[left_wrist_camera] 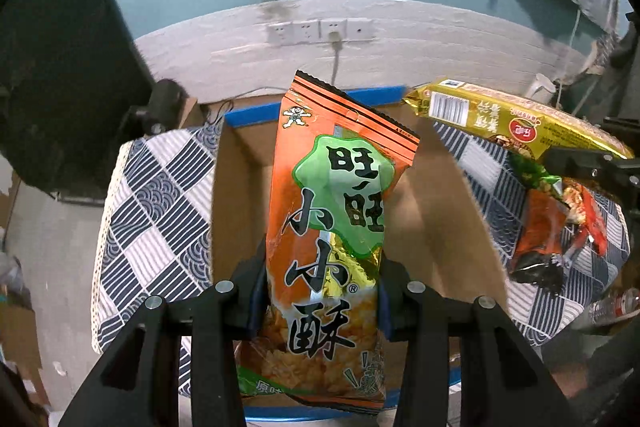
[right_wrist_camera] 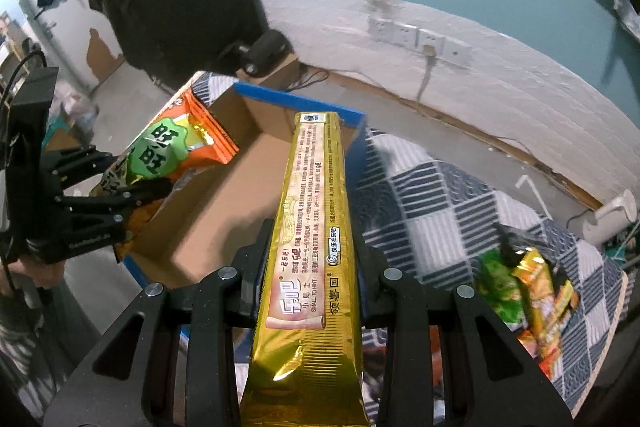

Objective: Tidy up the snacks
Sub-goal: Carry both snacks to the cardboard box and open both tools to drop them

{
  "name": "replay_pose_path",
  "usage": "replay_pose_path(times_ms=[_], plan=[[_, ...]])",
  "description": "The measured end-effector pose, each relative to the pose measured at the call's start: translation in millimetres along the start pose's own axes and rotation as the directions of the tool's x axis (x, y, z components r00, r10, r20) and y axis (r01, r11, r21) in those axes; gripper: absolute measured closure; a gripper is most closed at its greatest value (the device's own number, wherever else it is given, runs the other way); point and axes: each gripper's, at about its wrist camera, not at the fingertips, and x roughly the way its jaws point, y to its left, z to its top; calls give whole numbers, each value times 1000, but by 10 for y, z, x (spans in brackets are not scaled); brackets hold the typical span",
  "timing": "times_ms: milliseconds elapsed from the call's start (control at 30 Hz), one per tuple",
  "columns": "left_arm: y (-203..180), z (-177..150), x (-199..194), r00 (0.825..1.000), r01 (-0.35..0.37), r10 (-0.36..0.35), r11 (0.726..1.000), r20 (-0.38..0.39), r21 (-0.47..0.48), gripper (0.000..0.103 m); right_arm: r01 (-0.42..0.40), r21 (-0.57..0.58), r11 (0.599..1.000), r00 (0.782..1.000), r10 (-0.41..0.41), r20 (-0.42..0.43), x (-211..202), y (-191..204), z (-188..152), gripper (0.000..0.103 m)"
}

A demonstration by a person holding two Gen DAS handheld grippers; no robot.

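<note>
Partly hidden cardboard box [left_wrist_camera: 420,211], snack pile [right_wrist_camera: 528,291] blurred

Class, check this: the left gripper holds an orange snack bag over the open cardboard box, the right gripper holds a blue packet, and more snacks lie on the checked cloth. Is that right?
One detail is wrong: the packet in the right gripper is gold, not blue, as the right wrist view shows. The rest stands: left gripper, orange snack bag, cardboard box, other snacks, checked cloth.

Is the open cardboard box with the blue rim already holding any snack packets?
No: the open cardboard box with the blue rim shows only bare brown floor inside.
</note>
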Motion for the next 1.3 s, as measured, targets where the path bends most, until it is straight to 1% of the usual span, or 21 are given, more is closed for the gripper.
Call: replay_pose_path(times_ms=[133,267,367,533,600,633,667,700,733,767,933,1033,1300], plan=[[136,-56,106,1000,-13,12,1000,-24,-23,59,-7,-8,1000,999,7,-37,195,163,58,71],[216,-106,224,999,-7,5,999,-51,-39,59,-7,-14,1000,997,6,-72,363,282,74,71],[233,-151,302,997,-15,13,999,-74,-31,59,4,-28,1000,996,-7,-92,479,317,85,71],[273,-180,351,996,-19,15,999,-92,-38,59,-6,-29,1000,994,2,-112,597,316,80,71],[282,-179,354,995,-15,10,999,-99,-46,56,-20,-22,1000,992,18,-121,632,318,91,69],[285,-176,353,995,-11,6,999,-102,-50,51,-28,-17,999,992,26,-121,641,324,102,69],[290,-175,352,995,-11,5,998,-101,-54,47,-32,-17,999,992,30,-119,638,332,111,66],[290,-173,343,995,-14,8,998,-97,-57,39,-34,-18,999,993,32,-116,633,341,114,55],[294,-167,325,996,-21,15,998,-86,-60,37,-39,-19,999,993,37,-110,614,351,117,49],[294,-164,312,997,-22,17,998,-81,-61,37,-44,-21,999,994,42,-100,587,363,114,43],[265,-135,273,997,-7,2,998,-73,-64,36,-50,-34,998,995,47,-85,471,390,85,42],[192,-119,243,998,7,-10,999,-68,-48,36,-48,-30,998,996,46,-72,404,356,52,41],[-34,-75,168,998,26,-26,1000,-53,0,36,-12,-28,1000,999,10,-45,227,173,-86,38]])
